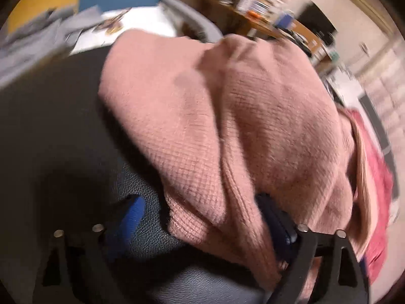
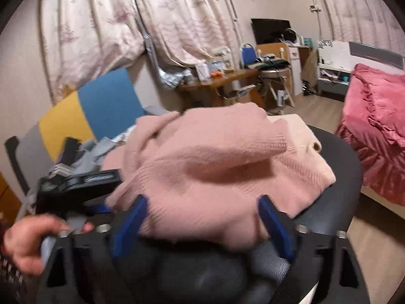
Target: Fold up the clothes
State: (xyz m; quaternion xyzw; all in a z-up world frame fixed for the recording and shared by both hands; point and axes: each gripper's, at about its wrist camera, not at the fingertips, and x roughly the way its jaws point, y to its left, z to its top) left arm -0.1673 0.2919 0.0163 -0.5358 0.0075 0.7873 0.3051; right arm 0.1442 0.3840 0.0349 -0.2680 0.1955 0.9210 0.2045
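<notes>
A pink knit sweater (image 1: 227,116) lies bunched in loose folds on a dark round leather-topped surface (image 1: 50,139). My left gripper (image 1: 205,220) is open at the sweater's near hem; its left finger (image 1: 133,212) is bare and its right finger (image 1: 276,217) is partly covered by a fold. In the right wrist view the same sweater (image 2: 217,157) fills the middle, and my right gripper (image 2: 202,225) is open with the near edge of the knit between its blue fingers (image 2: 131,223). The left gripper's black body (image 2: 81,182) reaches in from the left, held by a hand (image 2: 25,240).
A bed with a pink-red ruffled cover (image 2: 374,131) stands at the right. A cluttered wooden desk (image 2: 217,78) and a blue chair (image 2: 248,54) are at the back under curtains. Grey clothes (image 2: 88,152) lie at the left, before blue and yellow panels (image 2: 106,103).
</notes>
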